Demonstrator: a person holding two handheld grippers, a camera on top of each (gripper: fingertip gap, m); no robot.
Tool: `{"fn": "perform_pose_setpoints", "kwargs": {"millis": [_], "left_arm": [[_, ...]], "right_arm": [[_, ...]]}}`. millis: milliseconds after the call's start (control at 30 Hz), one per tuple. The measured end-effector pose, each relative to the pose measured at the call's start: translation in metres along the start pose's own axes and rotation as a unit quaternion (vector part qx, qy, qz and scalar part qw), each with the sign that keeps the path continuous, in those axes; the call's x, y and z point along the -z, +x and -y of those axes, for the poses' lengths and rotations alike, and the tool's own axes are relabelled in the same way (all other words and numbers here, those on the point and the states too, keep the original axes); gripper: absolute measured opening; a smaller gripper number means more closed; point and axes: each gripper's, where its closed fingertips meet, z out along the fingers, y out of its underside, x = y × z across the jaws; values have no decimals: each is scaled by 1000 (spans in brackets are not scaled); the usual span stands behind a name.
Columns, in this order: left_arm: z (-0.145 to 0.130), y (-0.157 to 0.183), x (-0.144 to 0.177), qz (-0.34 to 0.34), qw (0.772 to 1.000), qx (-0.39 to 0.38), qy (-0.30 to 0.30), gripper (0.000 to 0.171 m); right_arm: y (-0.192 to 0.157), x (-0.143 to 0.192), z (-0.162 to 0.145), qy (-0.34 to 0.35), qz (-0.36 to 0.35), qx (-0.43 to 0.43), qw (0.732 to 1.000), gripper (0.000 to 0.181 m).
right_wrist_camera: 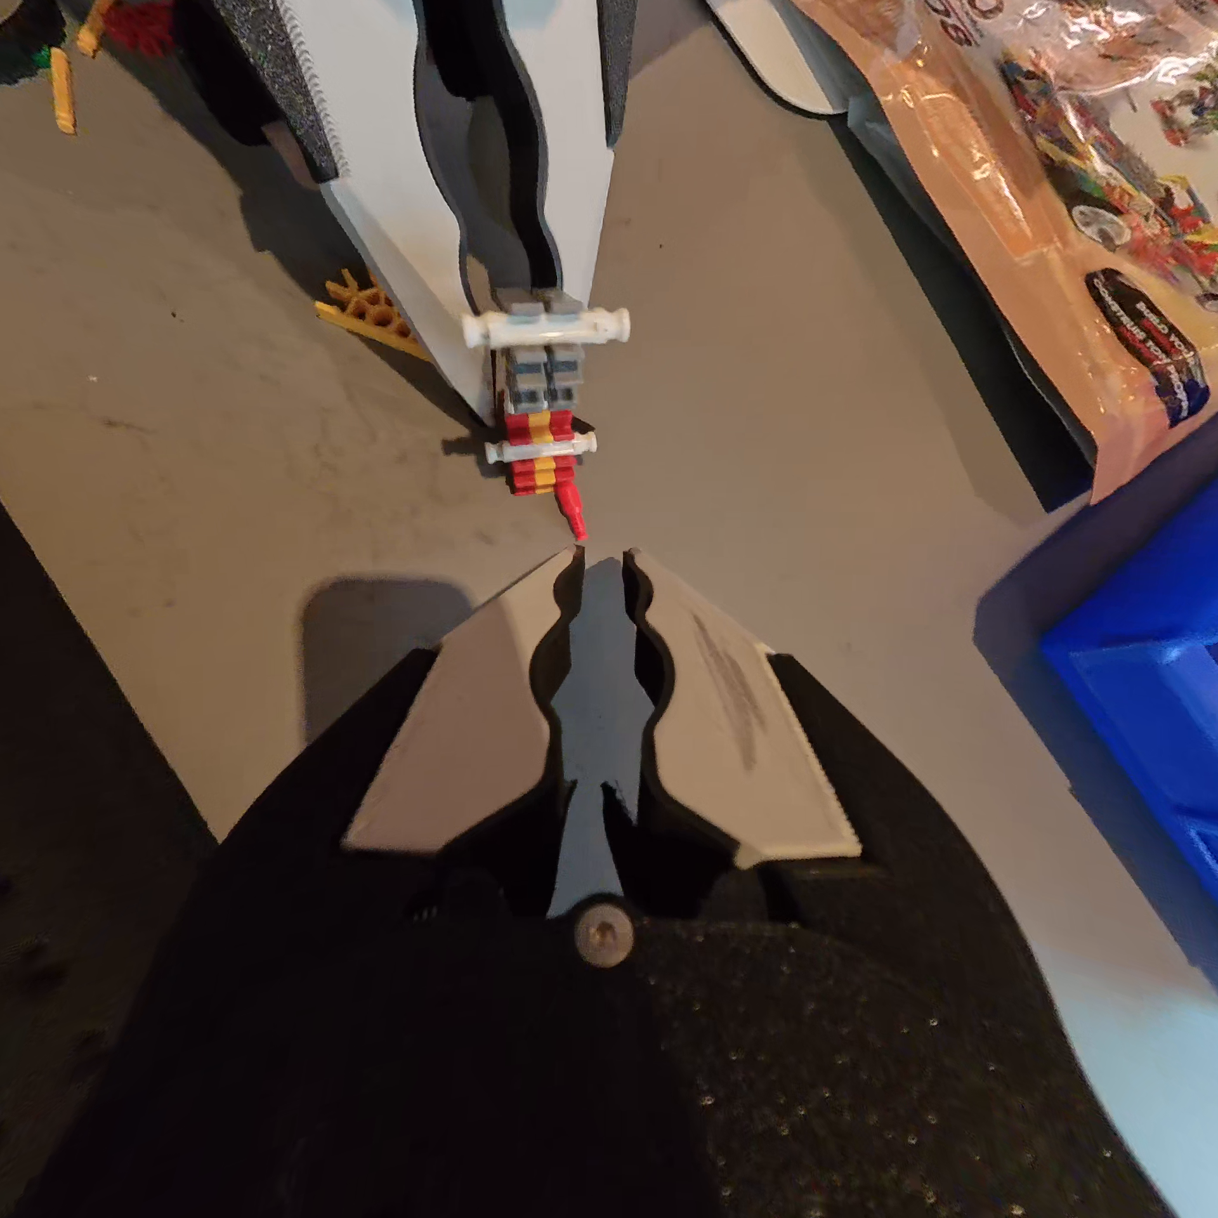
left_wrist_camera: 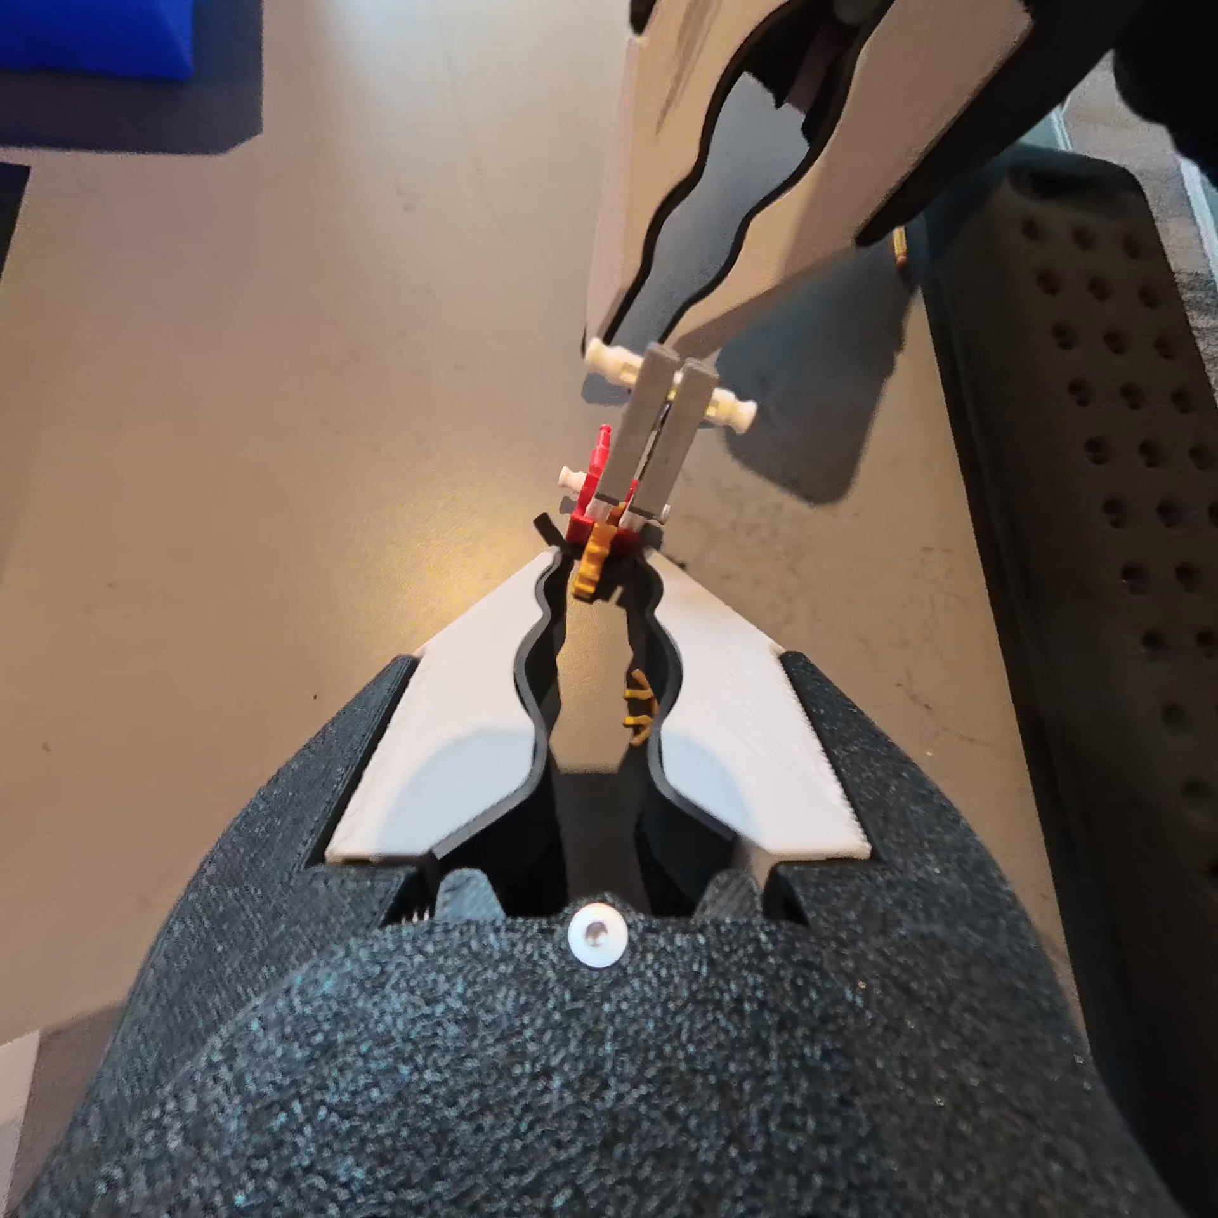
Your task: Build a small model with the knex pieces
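Note:
My left gripper [left_wrist_camera: 600, 560] is shut on a small toy assembly [left_wrist_camera: 633, 455] of grey bars, red and orange connectors and two white cross rods, and holds it at the red and orange end. In the right wrist view the assembly [right_wrist_camera: 544, 395] stands just ahead of my right gripper [right_wrist_camera: 600, 553]. A short red rod [right_wrist_camera: 572, 511] sticks out of it and ends right at my left-hand fingertip [right_wrist_camera: 568, 557]. My right gripper is narrowly open and holds nothing. In the left wrist view it [left_wrist_camera: 629, 343] comes in from above, next to the upper white rod [left_wrist_camera: 669, 389].
A blue bin [right_wrist_camera: 1133, 659] sits at the right, with a plastic bag of toy parts [right_wrist_camera: 1054, 165] behind it. A yellow lattice piece [right_wrist_camera: 369, 310] lies on the grey table beside the left gripper. A yellow rod [right_wrist_camera: 64, 92] lies far left. A black perforated object [left_wrist_camera: 1087, 461] borders the table. Tip to tip, the grippers are about 6 centimetres apart.

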Motion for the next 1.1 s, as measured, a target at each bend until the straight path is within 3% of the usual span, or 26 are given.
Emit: {"fn": "perform_pose_setpoints", "kwargs": {"millis": [233,567,633,1100], "left_arm": [[0,0,-3,2,1000,-3,7,13],[0,-1,-4,8,1000,-10,6,11],[0,-3,-4,14,1000,-13,6,3],[0,-3,-4,-5,1000,-28,2,3]], "right_arm": [[-8,-18,5,-2,22,5,1000,8],[-10,-18,5,0,30,0,1000,2],[-6,-19,5,-4,27,-2,1000,3],[-2,-19,5,-18,63,61,996,4]]}}
